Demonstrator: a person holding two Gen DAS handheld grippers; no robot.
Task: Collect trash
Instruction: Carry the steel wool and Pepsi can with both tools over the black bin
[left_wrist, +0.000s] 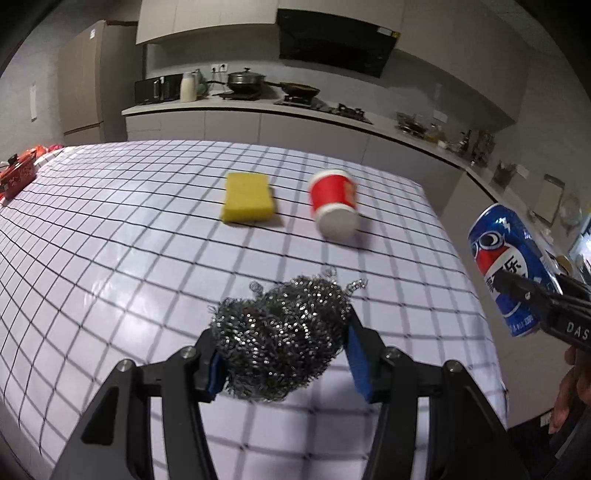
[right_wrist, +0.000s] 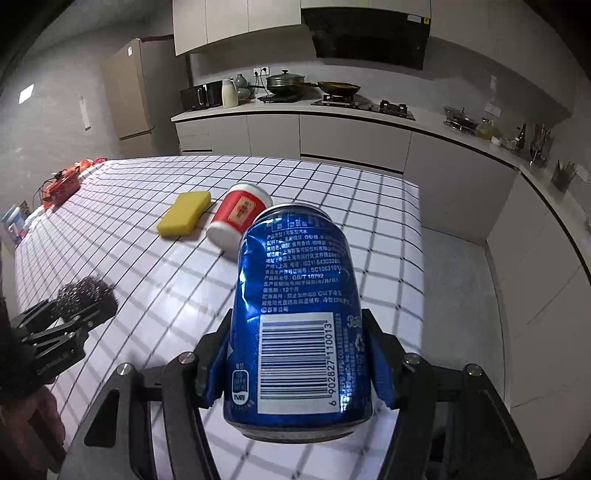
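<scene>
Inspector: Trash items first. What was in the left gripper (left_wrist: 284, 354)?

Recorder: A steel wool scourer (left_wrist: 280, 332), pinched between the blue pads (left_wrist: 360, 365) and lifted clear of the checked tablecloth (left_wrist: 129, 258). The jaws stood part-way in, pressed into the wad on both sides.

Inspector: And the right gripper (right_wrist: 299, 365)?

Recorder: It was clamped on a dented blue soda can (right_wrist: 295, 314), barcode side toward its camera, the can raised off the tablecloth. From the left wrist view the same can (left_wrist: 506, 266) showed at the right edge, out past the table's corner, with the person's hand (left_wrist: 570, 391) below it.

Inspector: What remained on the table, taken from the can?

Recorder: A red and white paper cup (right_wrist: 238, 218) lay on its side just beyond the can. A yellow sponge (right_wrist: 184, 218) lay flat just left of the cup, apart from it. Well left of the can, at the far table edge, sat a small red pot (right_wrist: 61, 186).

Inspector: Beyond that?

Recorder: Behind the can ran a kitchen counter (right_wrist: 295, 110) carrying a lidded pan (right_wrist: 286, 82) and a microwave (right_wrist: 201, 96).
</scene>
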